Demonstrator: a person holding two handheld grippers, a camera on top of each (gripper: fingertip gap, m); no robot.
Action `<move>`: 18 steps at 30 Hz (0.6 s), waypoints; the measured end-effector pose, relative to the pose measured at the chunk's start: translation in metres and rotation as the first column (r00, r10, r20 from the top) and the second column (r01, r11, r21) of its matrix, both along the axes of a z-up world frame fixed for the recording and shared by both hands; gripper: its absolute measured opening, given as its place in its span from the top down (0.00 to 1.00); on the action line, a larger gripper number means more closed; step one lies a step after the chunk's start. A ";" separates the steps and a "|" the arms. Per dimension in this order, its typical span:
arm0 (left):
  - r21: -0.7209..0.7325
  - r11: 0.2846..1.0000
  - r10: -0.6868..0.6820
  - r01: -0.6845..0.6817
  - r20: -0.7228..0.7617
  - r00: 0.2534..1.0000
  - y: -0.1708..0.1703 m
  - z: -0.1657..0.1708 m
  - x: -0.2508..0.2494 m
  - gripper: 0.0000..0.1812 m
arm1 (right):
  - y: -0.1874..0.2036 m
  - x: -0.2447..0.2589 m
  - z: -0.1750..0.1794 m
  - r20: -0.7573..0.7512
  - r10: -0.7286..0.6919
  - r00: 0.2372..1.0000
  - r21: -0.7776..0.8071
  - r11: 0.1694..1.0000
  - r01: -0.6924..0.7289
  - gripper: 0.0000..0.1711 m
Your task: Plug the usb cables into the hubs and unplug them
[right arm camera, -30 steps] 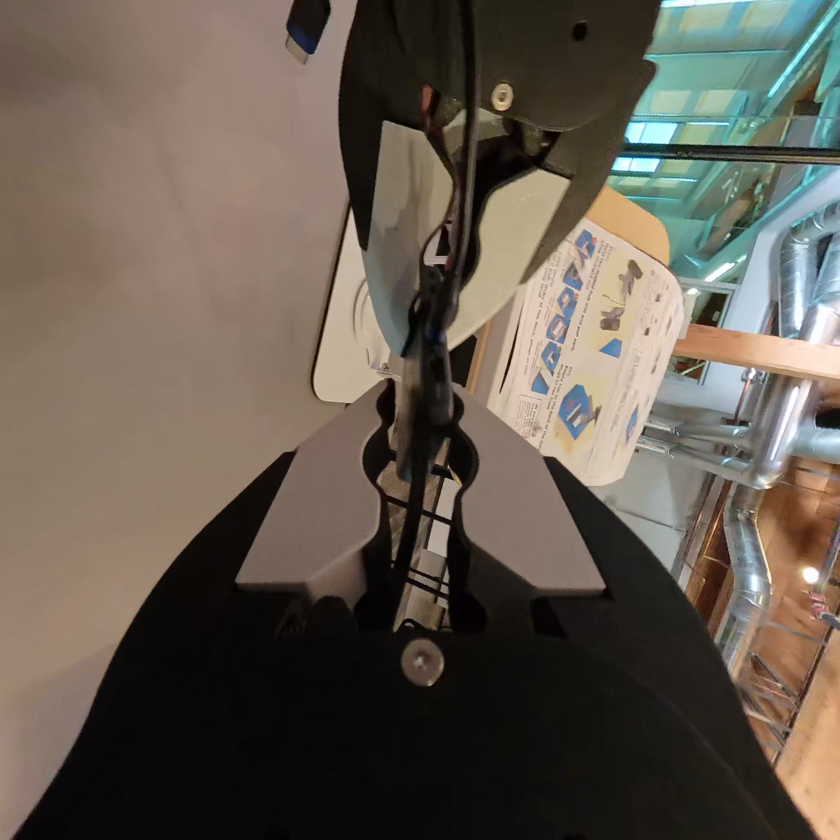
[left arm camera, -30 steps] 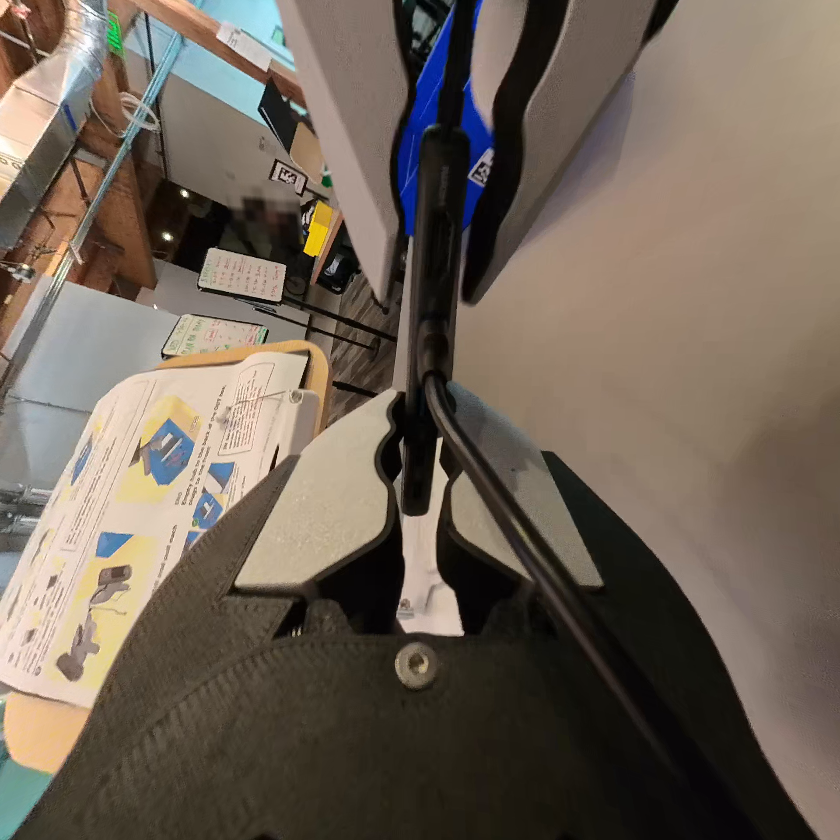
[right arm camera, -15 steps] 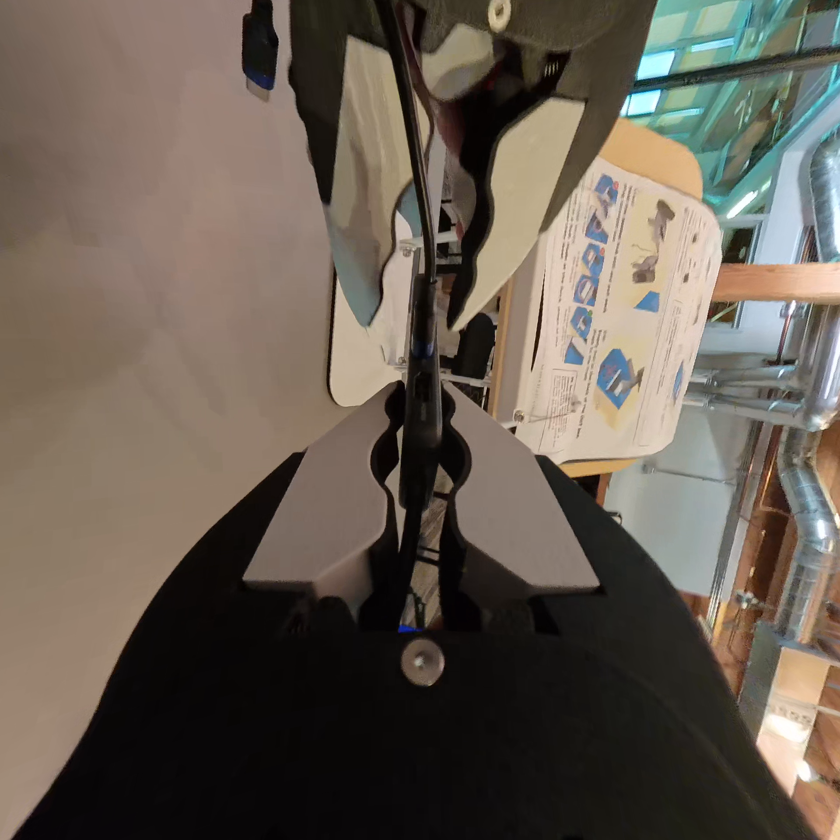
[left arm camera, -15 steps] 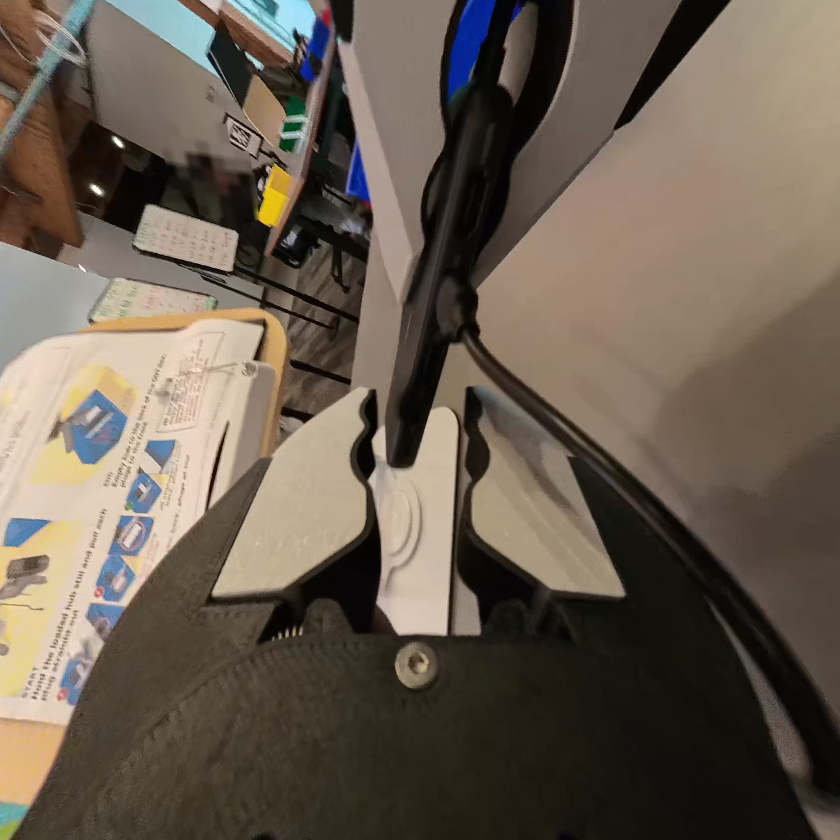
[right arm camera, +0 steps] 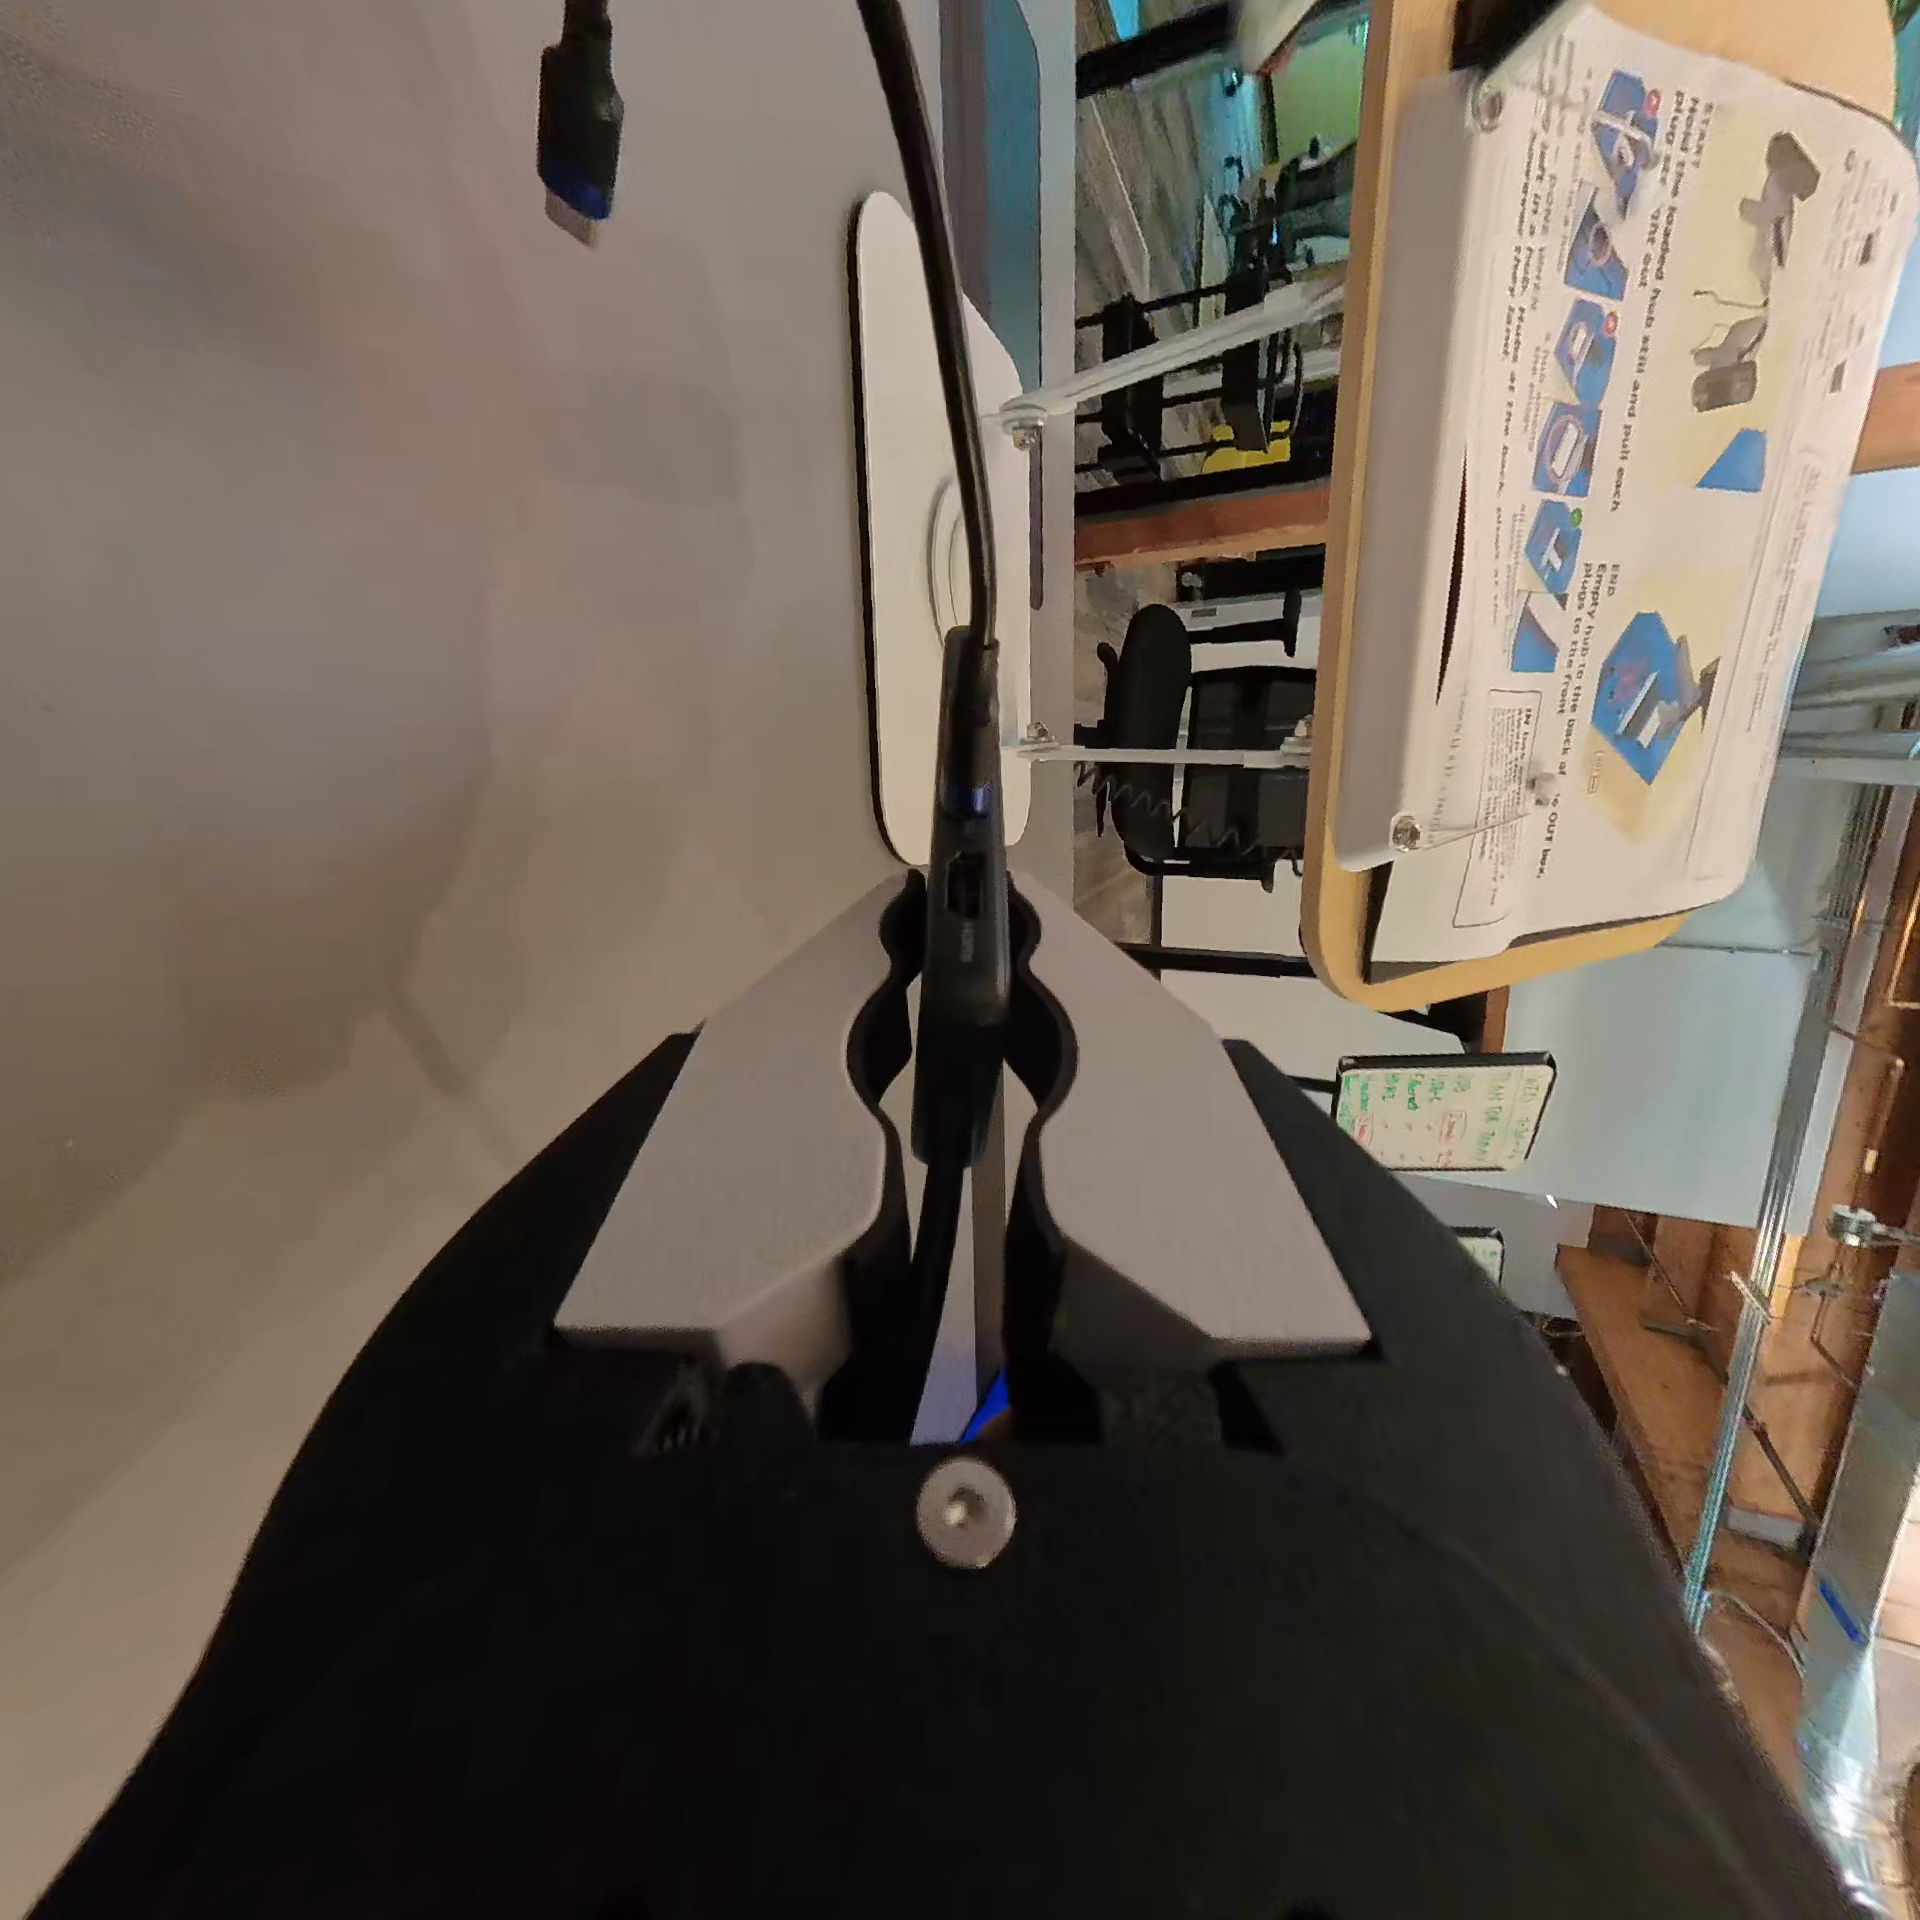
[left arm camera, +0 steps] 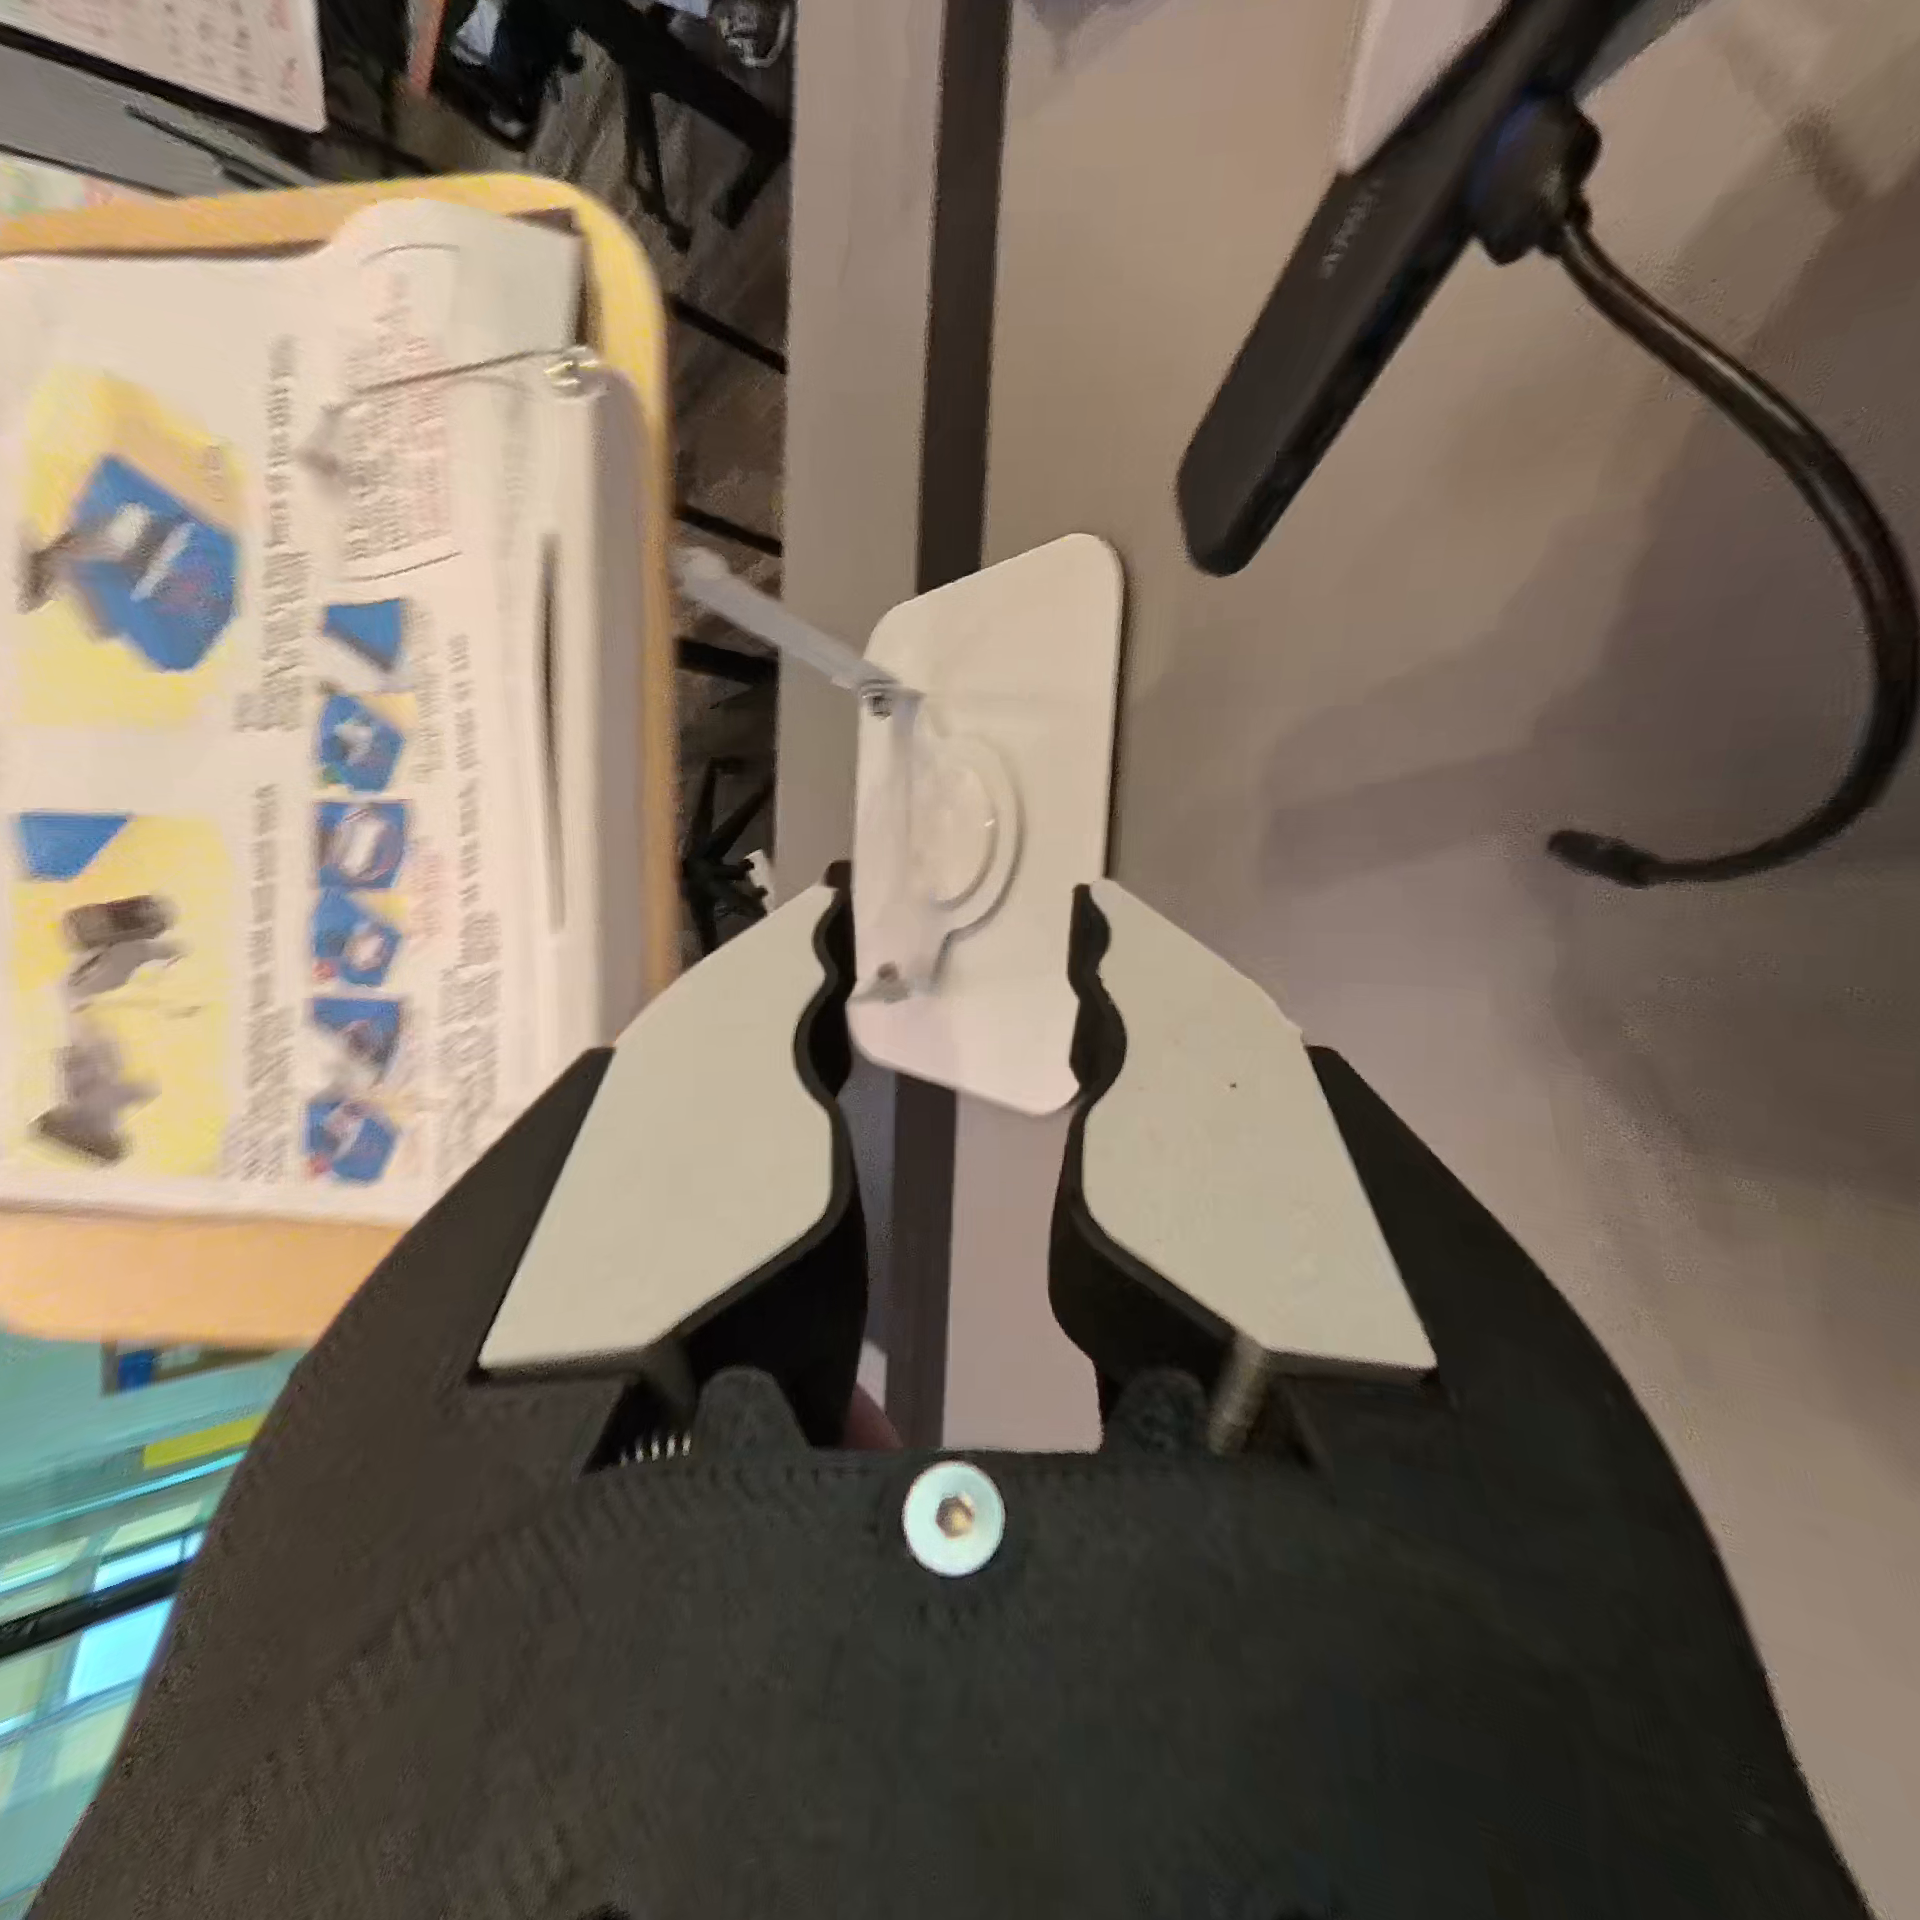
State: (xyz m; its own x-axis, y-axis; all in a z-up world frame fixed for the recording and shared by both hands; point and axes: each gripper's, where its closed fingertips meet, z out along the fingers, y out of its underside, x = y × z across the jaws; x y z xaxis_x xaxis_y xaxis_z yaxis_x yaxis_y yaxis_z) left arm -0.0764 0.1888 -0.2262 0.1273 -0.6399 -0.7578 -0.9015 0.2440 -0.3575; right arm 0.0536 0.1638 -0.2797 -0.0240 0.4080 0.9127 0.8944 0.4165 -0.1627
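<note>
The right gripper (right arm camera: 961,935) has its jaws pinching the black USB hub (right arm camera: 961,914), 1 cable (right arm camera: 951,343) plugged into it. The left gripper (left arm camera: 956,935) is apart from the hub, its jaws spread around nothing. A loose plug (right arm camera: 579,135) hangs beyond the hub.

Warm, even indoor light with soft shadows on the pale table (left arm camera: 1558,1143), motion blur smearing the instruction sheet (left arm camera: 260,727) in the left view, wide-angle bending at edges

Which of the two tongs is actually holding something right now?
The right tongs: their fingers pinch the black USB hub. The left tongs gape open, with nothing between them.
</note>
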 end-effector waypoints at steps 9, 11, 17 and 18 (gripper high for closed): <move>0.124 0.927 0.360 -0.354 -0.032 0.932 -0.062 0.077 -0.191 0.80 | -0.007 -0.002 -0.021 0.008 0.034 0.999 -0.028 0.999 -0.033 0.94; 0.097 0.909 0.413 -0.405 -0.072 0.908 -0.079 0.060 -0.231 0.82 | -0.007 -0.003 -0.029 0.033 0.035 0.999 -0.029 0.999 -0.034 0.94; -0.040 0.856 0.498 -0.515 -0.201 0.844 -0.110 -0.019 -0.312 0.84 | -0.007 0.002 -0.049 0.116 0.017 0.993 -0.005 1.000 -0.017 0.94; -0.068 0.852 0.497 -0.519 -0.208 0.843 -0.113 -0.030 -0.318 0.84 | -0.009 0.001 -0.052 0.129 0.023 0.991 -0.005 1.000 -0.022 0.94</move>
